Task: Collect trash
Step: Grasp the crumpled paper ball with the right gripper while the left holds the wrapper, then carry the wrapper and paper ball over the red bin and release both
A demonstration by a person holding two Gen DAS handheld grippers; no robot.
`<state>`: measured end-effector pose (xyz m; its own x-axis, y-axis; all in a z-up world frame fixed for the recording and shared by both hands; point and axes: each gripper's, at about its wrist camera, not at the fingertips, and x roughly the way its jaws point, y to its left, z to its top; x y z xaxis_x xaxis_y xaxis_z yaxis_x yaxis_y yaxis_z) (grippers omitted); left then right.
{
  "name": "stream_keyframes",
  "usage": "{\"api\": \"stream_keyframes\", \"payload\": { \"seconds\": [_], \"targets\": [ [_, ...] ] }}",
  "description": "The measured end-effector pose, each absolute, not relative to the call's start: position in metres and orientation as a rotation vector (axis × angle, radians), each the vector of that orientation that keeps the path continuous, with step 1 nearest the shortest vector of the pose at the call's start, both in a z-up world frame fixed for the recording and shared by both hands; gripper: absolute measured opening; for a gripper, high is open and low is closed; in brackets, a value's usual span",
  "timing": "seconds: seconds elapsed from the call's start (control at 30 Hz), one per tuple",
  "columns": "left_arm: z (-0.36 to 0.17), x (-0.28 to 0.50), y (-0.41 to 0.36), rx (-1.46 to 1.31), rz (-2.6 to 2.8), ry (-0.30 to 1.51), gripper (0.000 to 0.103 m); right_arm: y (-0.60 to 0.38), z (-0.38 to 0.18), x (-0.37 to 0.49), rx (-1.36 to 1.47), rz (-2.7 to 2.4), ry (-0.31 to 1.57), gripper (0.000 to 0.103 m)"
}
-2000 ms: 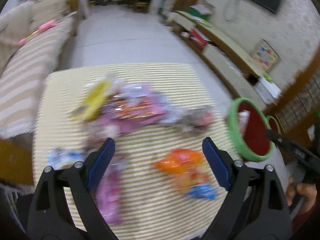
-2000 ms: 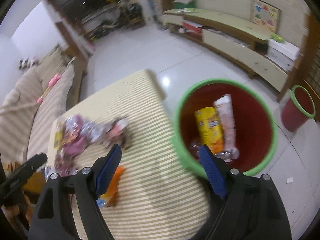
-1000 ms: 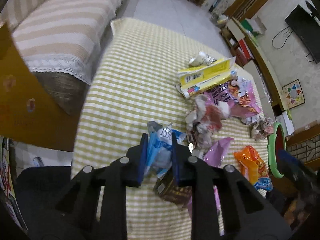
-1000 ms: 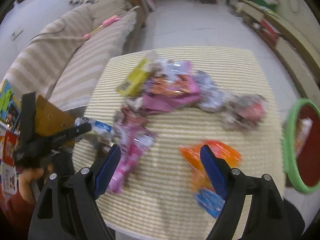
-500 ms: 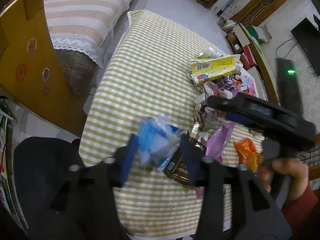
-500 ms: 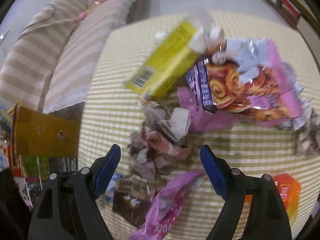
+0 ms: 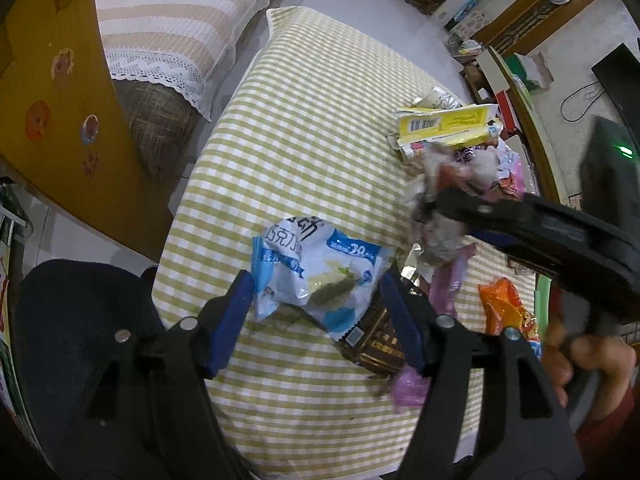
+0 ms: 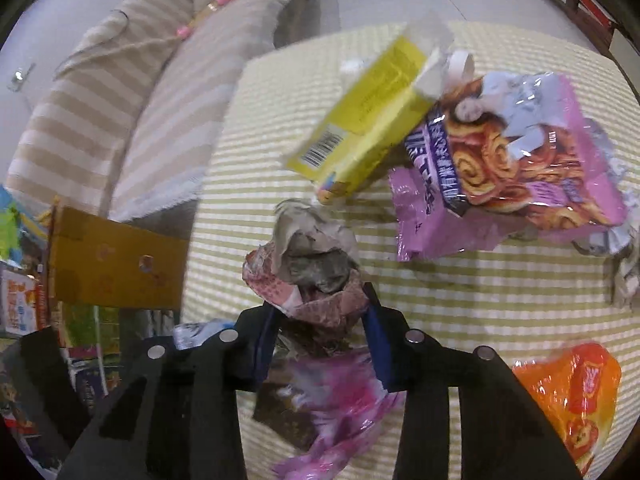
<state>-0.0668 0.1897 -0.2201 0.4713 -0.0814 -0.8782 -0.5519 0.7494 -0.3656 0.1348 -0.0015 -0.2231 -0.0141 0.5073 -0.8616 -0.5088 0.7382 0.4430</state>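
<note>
In the left wrist view my left gripper [image 7: 318, 288] stands open around a blue and white snack wrapper [image 7: 320, 272] lying on the checked tablecloth [image 7: 304, 152]; its fingers [image 7: 236, 312] flank the wrapper. My right gripper [image 8: 320, 320] is shut on a crumpled grey and pink paper wad [image 8: 308, 264]; it also shows in the left wrist view [image 7: 436, 224]. A brown wrapper [image 7: 376, 340] lies under the blue one.
A yellow carton [image 8: 364, 116], a purple pastry bag [image 8: 504, 156], a pink wrapper [image 8: 340, 404] and an orange bag [image 8: 572, 392] lie on the table. A striped sofa [image 7: 176, 16] and a yellow board [image 7: 56, 120] stand to the left. A green bin rim [image 7: 542, 304] peeks at right.
My left gripper has opened and the blue wrapper lies between its fingers on the cloth. My right gripper has come down and closed on the crumpled paper wad.
</note>
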Motion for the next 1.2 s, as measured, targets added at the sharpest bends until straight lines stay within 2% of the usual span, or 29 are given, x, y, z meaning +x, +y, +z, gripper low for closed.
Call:
{"api": "stream_keyframes", "payload": {
  "seconds": [0.1, 0.17, 0.2, 0.37, 0.63, 1.2],
  "targets": [
    [-0.222, -0.067, 0.191, -0.694, 0.332, 1.060, 0.059, -0.022, -0.204, 0.130, 0.052, 0.826, 1.311, 0.037],
    [-0.224, -0.066, 0.193, -0.699, 0.329, 1.068, 0.040, -0.035, -0.193, 0.128, 0.069, 0.833, 1.280, 0.037],
    [-0.224, -0.065, 0.192, -0.700, 0.327, 1.071, 0.035, -0.043, -0.186, 0.126, 0.082, 0.839, 1.264, 0.037],
    [-0.219, -0.063, 0.187, -0.694, 0.315, 1.057, 0.026, -0.061, -0.177, 0.108, 0.064, 0.852, 1.243, 0.038],
    [-0.181, -0.048, 0.166, -0.615, 0.254, 0.992, 0.024, -0.104, -0.164, 0.080, 0.044, 0.803, 1.169, 0.038],
    [-0.129, -0.017, 0.115, -0.520, 0.121, 0.912, 0.024, -0.160, -0.139, 0.085, 0.159, 0.680, 1.081, 0.038]
  ]
}}
